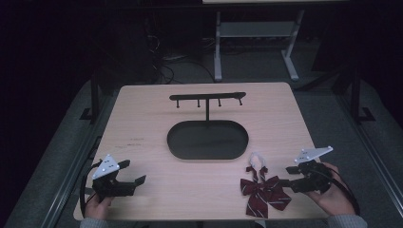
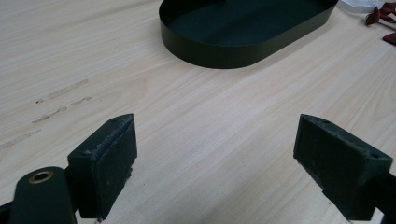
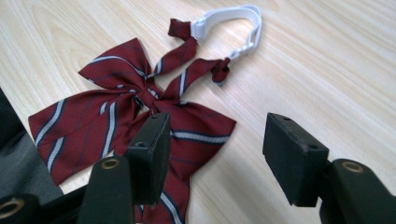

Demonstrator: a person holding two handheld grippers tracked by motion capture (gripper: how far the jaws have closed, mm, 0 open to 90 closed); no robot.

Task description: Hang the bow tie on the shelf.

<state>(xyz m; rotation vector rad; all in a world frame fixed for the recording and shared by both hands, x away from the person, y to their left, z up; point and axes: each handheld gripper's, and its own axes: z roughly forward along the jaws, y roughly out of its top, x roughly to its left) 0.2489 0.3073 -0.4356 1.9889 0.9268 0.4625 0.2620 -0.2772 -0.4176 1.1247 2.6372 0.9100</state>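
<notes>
A maroon striped bow tie (image 1: 264, 190) (image 3: 112, 116) lies flat near the table's front right edge, its white clip strap (image 1: 256, 158) (image 3: 232, 17) curled on the far side. My right gripper (image 1: 286, 175) (image 3: 217, 149) stands open just right of the tie. In the right gripper view one jaw hangs over the tie's wing and the other over bare wood. At the front left my left gripper (image 1: 133, 171) (image 2: 217, 154) is open over bare table, with nothing between its jaws.
A black oval tray (image 1: 180, 148) (image 2: 210, 53) sits mid-table, and a black stand with a hooked crossbar (image 1: 207, 97) rises from its far end. The light wooden table (image 1: 142, 118) has faint scuff marks at left. A metal frame and cables lie on the dark floor beyond.
</notes>
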